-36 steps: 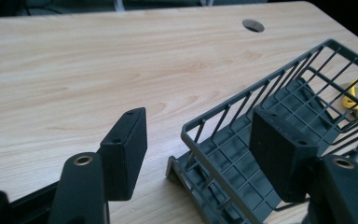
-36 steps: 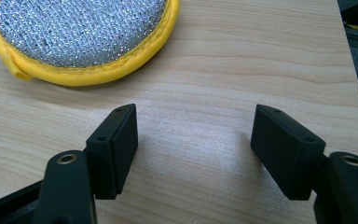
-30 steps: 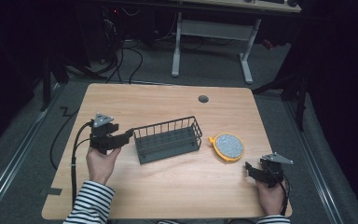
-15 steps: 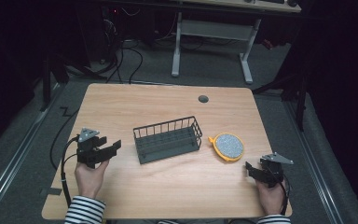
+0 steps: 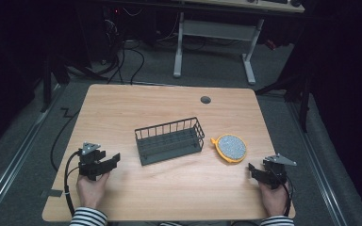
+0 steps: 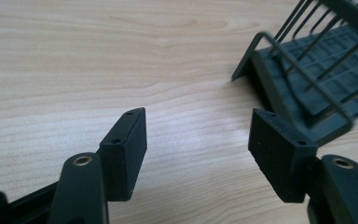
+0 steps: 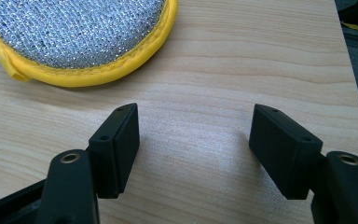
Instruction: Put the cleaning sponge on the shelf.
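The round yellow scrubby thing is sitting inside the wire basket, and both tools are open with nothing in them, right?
Not quite. The round yellow scrubber lies on the table beside the wire basket, not inside it, as the high view shows. The rest is right: the left tool and right tool are open and hold nothing.

Tabletop [image 5: 169, 113] brightly lit, surroundings dark; basket [image 6: 317, 60] rim slightly blurred.

Right gripper [image 7: 193, 149]: jaws apart, nothing between them, over the wooden table [image 7: 261, 60]. Yellow-rimmed silver scouring pad [image 7: 79, 32] ahead-left, apparently lying flat.
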The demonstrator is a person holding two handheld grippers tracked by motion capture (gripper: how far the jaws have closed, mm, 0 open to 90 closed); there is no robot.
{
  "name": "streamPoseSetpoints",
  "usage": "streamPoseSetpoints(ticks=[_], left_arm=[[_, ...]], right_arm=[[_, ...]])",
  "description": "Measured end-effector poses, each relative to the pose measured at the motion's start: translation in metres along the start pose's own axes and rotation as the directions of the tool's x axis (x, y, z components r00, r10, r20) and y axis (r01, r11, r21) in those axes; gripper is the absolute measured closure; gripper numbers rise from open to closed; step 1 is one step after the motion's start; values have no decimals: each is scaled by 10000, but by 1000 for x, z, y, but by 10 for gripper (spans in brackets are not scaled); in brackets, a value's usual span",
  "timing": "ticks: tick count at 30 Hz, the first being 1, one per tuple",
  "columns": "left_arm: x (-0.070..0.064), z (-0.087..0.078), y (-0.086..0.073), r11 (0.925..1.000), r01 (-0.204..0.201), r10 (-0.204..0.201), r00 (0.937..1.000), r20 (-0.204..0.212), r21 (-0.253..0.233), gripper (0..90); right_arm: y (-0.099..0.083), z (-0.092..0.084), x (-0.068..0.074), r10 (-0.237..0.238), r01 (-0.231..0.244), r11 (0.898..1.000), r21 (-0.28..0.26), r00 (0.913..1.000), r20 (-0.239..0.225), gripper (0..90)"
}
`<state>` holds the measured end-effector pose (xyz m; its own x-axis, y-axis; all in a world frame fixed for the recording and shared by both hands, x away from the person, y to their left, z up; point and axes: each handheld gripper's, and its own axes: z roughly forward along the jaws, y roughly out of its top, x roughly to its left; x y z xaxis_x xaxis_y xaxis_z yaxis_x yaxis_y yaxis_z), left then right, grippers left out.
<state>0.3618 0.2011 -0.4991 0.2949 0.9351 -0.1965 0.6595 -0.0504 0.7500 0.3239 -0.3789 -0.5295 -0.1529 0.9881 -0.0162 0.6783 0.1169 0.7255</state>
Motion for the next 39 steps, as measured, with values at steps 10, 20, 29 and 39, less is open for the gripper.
streamPoseSetpoints(ticks=[10, 20, 29, 39], left_arm=[[2, 22, -11, 9989, -413, 430, 9964, -736, 237, 375], [3, 33, -18, 9973, -658, 692, 9906, -1177, 321, 375], [-2, 36, -20, 9937, -1080, 1115, 9817, -1545, 309, 364], [-2, 36, -20, 9934, -1098, 1139, 9814, -1543, 344, 348]], right_arm=[[0, 0, 0, 19, -19, 10000, 4, 10000, -12, 334], [0, 0, 0, 23, -23, 10000, 4, 10000, -31, 335], [1, 0, -1, -18, 19, 10000, 21, 10000, -71, 365], [24, -15, -3, 89, -107, 9998, -183, 9952, -974, 455]])
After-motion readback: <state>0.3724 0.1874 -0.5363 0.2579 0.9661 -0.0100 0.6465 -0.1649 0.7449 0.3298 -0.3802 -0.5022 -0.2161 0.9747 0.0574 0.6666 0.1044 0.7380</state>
